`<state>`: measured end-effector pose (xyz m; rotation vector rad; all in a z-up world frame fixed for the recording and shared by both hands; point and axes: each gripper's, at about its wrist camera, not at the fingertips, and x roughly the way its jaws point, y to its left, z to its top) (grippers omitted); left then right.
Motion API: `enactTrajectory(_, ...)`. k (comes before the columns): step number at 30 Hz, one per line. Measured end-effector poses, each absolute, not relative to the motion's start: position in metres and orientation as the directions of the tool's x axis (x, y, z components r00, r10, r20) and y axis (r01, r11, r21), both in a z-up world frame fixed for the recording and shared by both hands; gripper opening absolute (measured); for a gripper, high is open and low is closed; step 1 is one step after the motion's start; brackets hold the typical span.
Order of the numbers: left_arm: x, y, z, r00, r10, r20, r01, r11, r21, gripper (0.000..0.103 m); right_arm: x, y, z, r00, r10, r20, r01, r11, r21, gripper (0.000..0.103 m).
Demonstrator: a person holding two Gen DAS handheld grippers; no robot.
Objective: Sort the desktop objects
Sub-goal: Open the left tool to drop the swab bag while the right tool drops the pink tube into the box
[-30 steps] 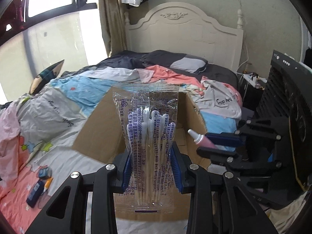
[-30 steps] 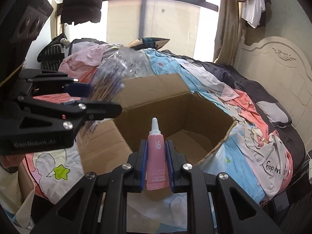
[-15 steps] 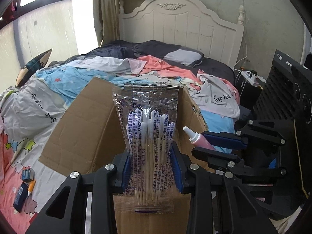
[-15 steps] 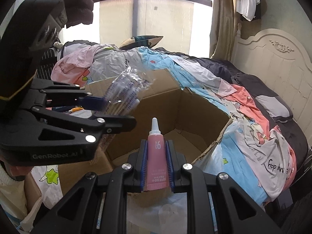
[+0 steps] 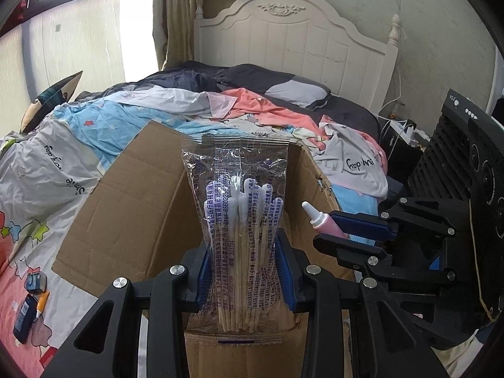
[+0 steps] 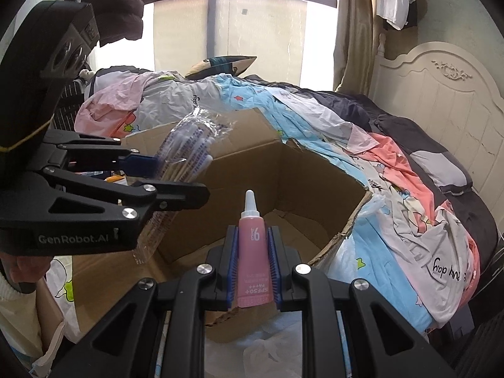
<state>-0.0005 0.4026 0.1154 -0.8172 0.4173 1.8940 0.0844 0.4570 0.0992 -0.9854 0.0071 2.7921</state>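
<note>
My left gripper is shut on a clear bag of cotton swabs, held upright over the near edge of an open cardboard box. My right gripper is shut on a pink tube with a white nozzle, held over the box opening. In the left wrist view the right gripper and pink tube are at the right. In the right wrist view the left gripper and swab bag are at the left.
The box stands against a bed covered in clothes, with a white headboard behind. Small blue items lie on the pink sheet at left. A black speaker-like device stands at the right.
Both grippers have moved closer to and over the box with their objects still held. The box looks larger in both views.
</note>
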Motion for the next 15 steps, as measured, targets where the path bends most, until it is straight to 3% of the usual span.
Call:
enactTrajectory(4,-0.003,0.401,0.115,-0.298,0.660,-0.689,-0.881,-0.468,-0.067,0.053,0.082,0.461,0.100,-0.763,0.165,-0.626,-0.168,-0.984,-0.055,0.017)
enactTrajectory(8,-0.005,0.395,0.118,-0.306,0.664,-0.682,-0.870,-0.486,-0.082,0.087,0.083,0.455,0.099,-0.760,0.170,-0.627,-0.175,-0.983,-0.055,0.017)
enactTrajectory(10,-0.007,0.393,0.120,-0.310,0.666,-0.679,-0.865,-0.494,-0.090,0.097,0.082,0.455,0.099,-0.760,0.171,-0.627,-0.175,-0.983,-0.055,0.017)
enactTrajectory(15,-0.008,0.387,0.121,-0.310,0.655,-0.689,-0.858,-0.505,-0.094,0.101,0.081,0.459,0.098,-0.763,0.164,-0.625,-0.164,-0.985,-0.058,0.017)
